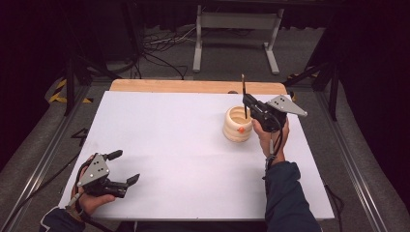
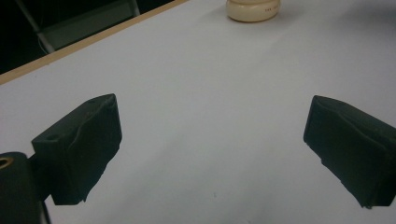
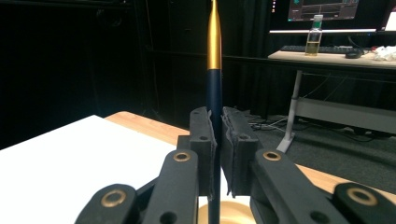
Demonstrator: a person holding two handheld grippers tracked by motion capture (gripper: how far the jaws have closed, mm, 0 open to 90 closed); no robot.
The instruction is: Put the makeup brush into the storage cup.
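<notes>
The pen [image 3: 214, 88], dark blue with a gold upper part, is clamped upright between the pads of the right gripper [image 1: 249, 104] and is held right above the mouth of the cream ribbed pot [image 1: 237, 124], tip down inside it. A small orange dot is seen on the pot's front. The left gripper [image 1: 121, 169] is parked well apart from the pot, jaws spread, nothing gripped. Tiny print on the pot's base can't really be read.

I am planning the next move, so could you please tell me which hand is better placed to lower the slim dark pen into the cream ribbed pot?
Right. The right gripper clamps the slim dark pen upright above the cream ribbed pot; the left gripper sits open, far away.
</notes>
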